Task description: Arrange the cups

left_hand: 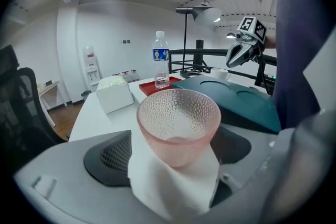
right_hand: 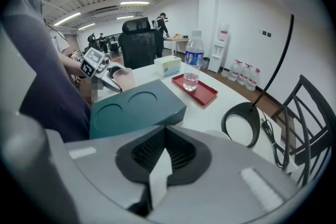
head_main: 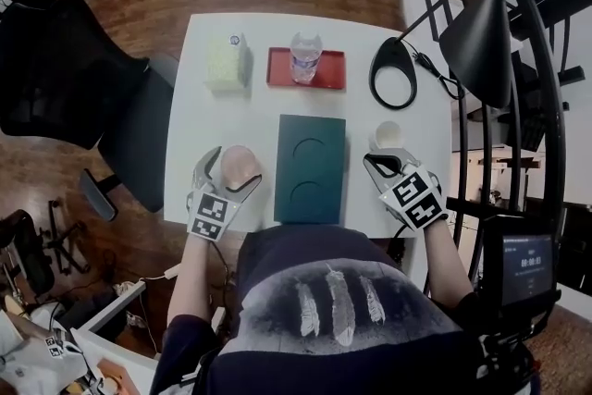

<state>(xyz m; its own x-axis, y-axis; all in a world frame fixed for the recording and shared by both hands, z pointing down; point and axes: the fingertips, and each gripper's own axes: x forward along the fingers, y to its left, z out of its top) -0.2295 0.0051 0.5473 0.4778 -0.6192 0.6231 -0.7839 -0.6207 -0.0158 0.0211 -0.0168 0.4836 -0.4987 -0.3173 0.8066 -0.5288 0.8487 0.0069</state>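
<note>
now left fingers wide apart around the pink cup, right fingers together and empty

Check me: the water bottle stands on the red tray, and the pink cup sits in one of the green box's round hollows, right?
Not quite: the head view shows the pink cup on the white table, left of the green box, both hollows empty. The water bottle does stand on the red tray.

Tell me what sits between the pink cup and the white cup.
The green holder, both its round recesses empty; the head view shows it plainly.
</note>
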